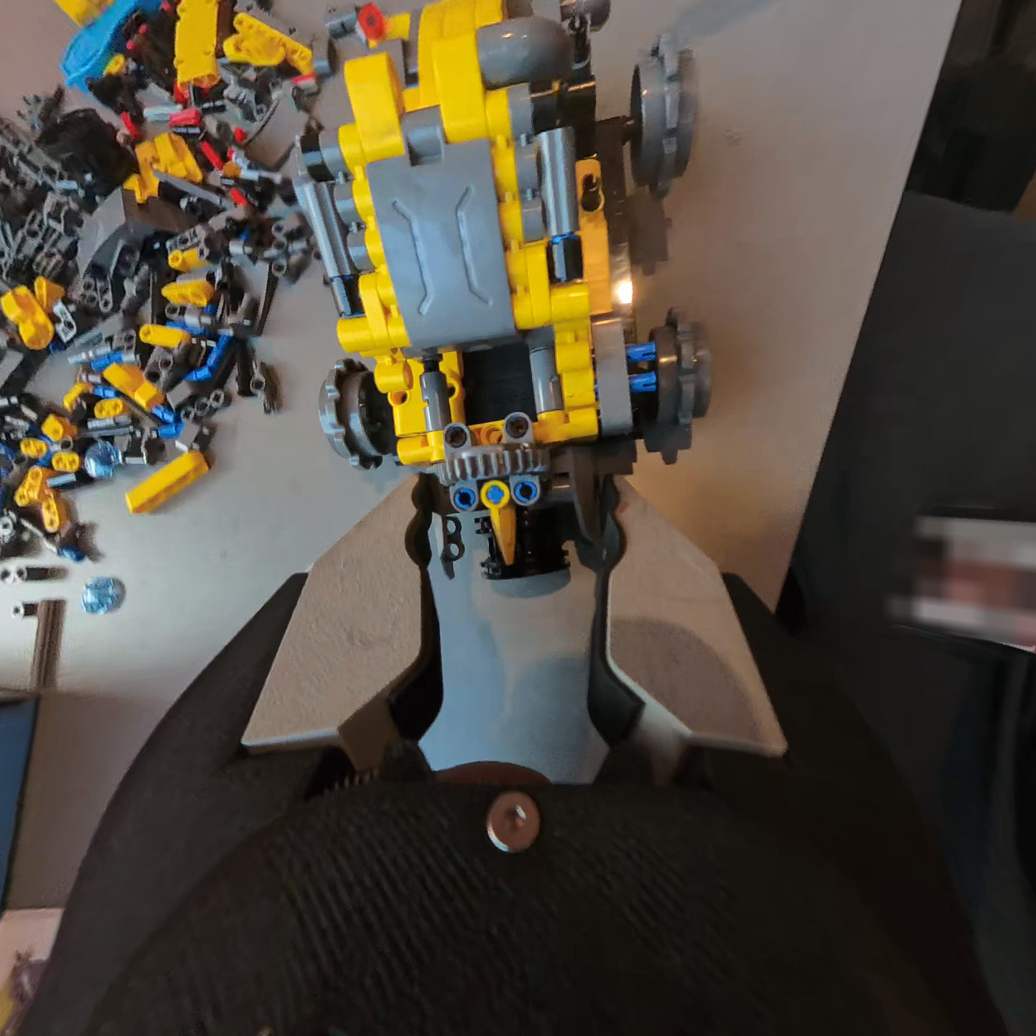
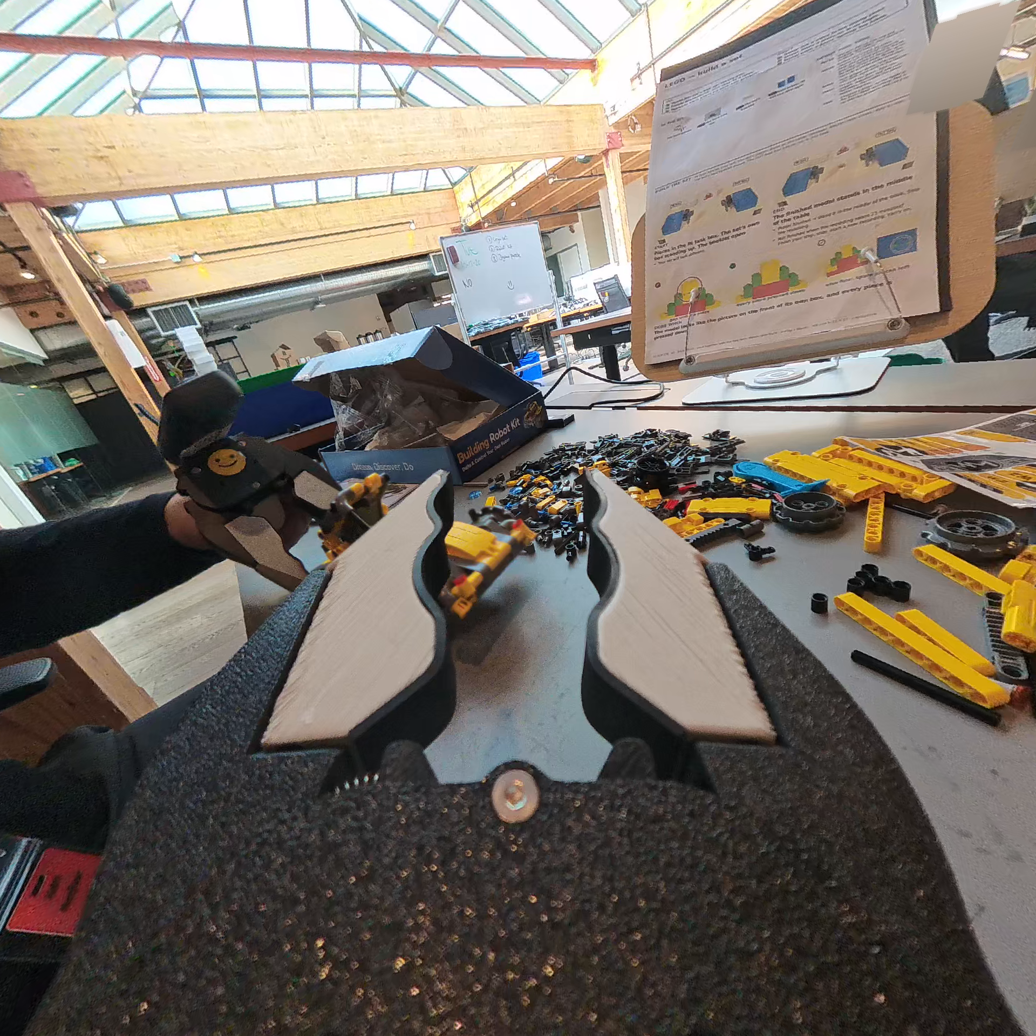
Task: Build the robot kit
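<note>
left fingers (image 1: 602,538) pinch the yellow and grey brick model (image 1: 465,235) by its geared end; right gripper (image 2: 518,504) gapes wide, holding nothing
model is lifted over the grey table (image 1: 745,235), loose brick pieces (image 1: 140,314) spread beside it, blue box (image 2: 437,409) beyond, instruction sheet (image 2: 790,185) propped behind

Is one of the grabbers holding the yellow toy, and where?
Yes. The left gripper holds the yellow and grey brick model by its black lower end, just below the small grey gear. The right gripper is open, holding nothing.
</note>
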